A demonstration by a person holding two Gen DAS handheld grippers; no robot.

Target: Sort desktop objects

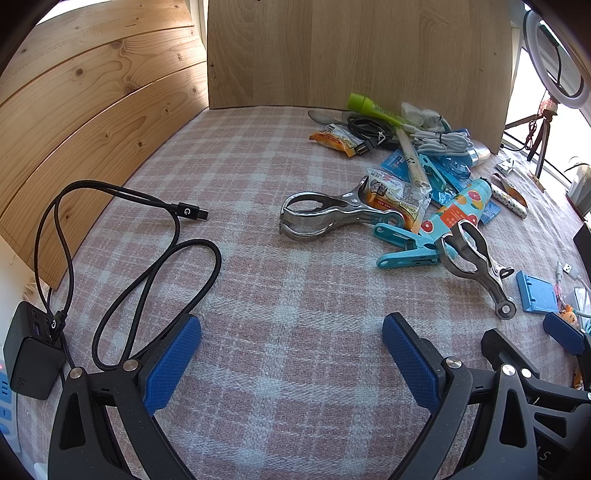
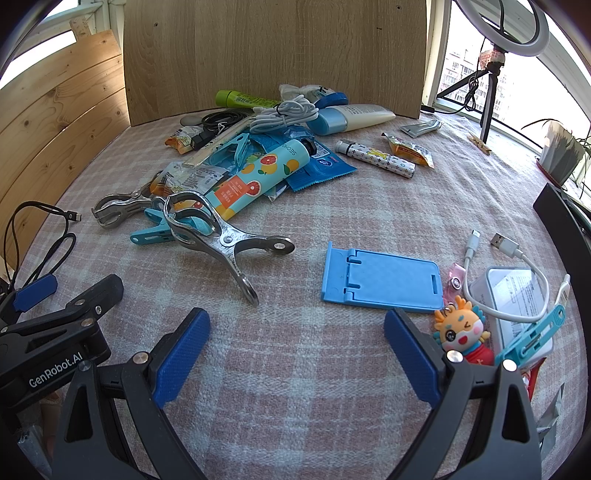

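Clutter (image 2: 258, 155) lies heaped at the bench's far side, unsorted; the left claw (image 1: 291, 354) and right claw (image 2: 295, 354) hang wide open, empty. Tangled steel clips (image 2: 221, 229) and cables could drag neighbours along when lifted.

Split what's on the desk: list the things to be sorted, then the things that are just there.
To sort: metal clips, blue stand, fruit-print bottle, white cable, snack packets, dragon charm.

Just there: wooden board, ring light, checked cloth, plant.
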